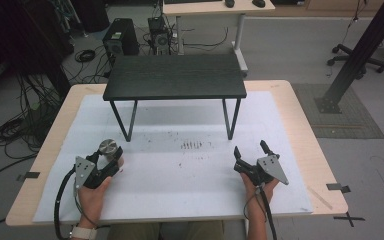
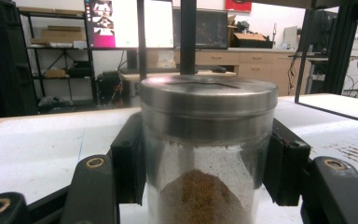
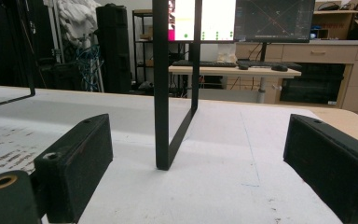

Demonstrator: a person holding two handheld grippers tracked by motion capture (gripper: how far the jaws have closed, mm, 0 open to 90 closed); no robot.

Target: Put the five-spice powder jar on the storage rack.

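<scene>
Lower left of high view: my left gripper (image 1: 111, 161) is clamped on the spice jar (image 1: 108, 148), jar upright, metal lid up, standing on the white mat (image 1: 180, 200). Small black table (image 1: 175, 76) sits up-frame & right of it, top well above the lid. Lower right: my right gripper (image 1: 252, 151) gapes, nothing in it, farther from jar.

no legible text, labels or numbers anywhere.
</scene>
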